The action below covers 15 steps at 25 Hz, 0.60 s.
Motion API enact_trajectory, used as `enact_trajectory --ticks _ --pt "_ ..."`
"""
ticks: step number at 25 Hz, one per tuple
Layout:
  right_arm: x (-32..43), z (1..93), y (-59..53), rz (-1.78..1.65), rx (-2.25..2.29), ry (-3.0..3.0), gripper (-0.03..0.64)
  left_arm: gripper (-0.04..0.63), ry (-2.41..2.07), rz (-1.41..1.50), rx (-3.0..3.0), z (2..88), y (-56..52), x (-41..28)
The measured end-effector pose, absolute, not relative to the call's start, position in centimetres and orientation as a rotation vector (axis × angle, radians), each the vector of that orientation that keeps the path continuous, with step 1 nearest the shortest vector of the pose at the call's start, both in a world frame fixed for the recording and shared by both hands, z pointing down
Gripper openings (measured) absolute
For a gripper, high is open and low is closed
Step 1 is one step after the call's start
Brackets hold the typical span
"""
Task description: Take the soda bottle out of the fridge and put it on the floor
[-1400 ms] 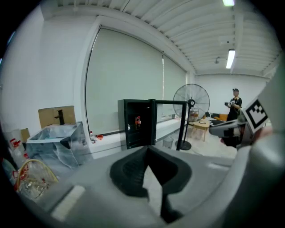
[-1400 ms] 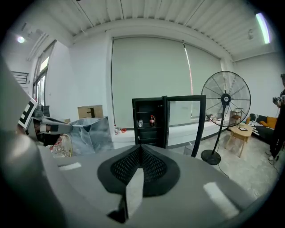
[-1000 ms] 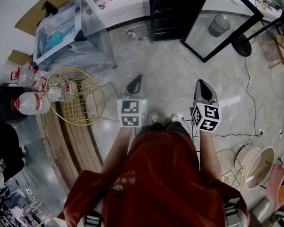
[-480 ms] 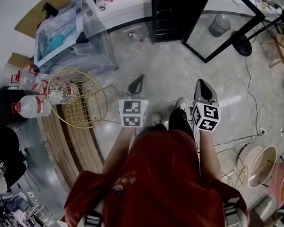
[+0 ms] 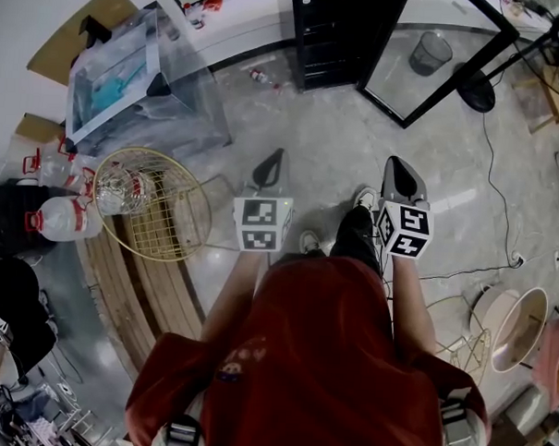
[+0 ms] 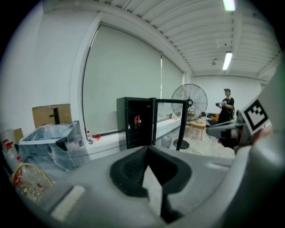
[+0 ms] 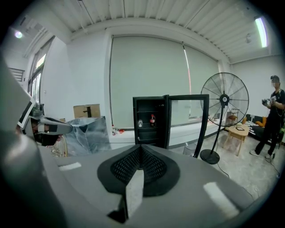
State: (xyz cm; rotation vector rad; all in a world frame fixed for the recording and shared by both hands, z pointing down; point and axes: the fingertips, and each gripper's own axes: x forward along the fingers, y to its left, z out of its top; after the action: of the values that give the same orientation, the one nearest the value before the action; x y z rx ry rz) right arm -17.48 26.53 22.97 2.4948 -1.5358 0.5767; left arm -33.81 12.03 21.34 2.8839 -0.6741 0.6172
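The black fridge (image 5: 336,30) stands ahead across the floor with its glass door (image 5: 434,62) swung open. On an upper shelf stands the dark soda bottle (image 7: 152,120) with a red cap, next to a pale bottle (image 7: 140,123); the soda bottle (image 6: 138,121) also shows in the left gripper view. Both grippers are held out in front of the person's body, well short of the fridge. The left gripper (image 5: 275,155) (image 6: 147,149) is shut and holds nothing. The right gripper (image 5: 394,163) (image 7: 140,149) is shut and holds nothing too.
A gold wire basket (image 5: 153,203), water jugs (image 5: 65,223) and wooden planks (image 5: 152,290) lie to the left, with a plastic-wrapped box (image 5: 129,72) beyond. A bin (image 5: 430,50), a standing fan (image 7: 224,100) and floor cables (image 5: 492,181) are on the right. Another person (image 7: 272,120) stands far right.
The person has stepped forward: a black-trousered leg and shoe now show between the grippers, and the floor things have shifted slightly. Both grippers stay shut.
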Motion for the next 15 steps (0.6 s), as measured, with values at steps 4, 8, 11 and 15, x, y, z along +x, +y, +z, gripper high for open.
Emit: enact_trajectory --ticks 4,8,11,15 --pt "-15.9 23.5 26.5 0.593 2.504 -1.529 0.002 0.002 -0.654 0.638 2.902 21.5 11.9 -31.9" --pt "-13.8 24.0 26.4 0.608 2.506 -1.522 0.002 0.002 -0.636 0.657 2.914 21.8 11.8 -29.5" --pt "-11.8 24.3 26.0 0.619 2.502 -1.524 0.002 0.002 -0.638 0.671 2.914 22.0 11.4 -27.7" --pt "-8.4 24.9 25.0 0.634 2.491 -1.536 0.002 0.002 -0.656 0.690 2.905 22.4 10.6 -24.5"
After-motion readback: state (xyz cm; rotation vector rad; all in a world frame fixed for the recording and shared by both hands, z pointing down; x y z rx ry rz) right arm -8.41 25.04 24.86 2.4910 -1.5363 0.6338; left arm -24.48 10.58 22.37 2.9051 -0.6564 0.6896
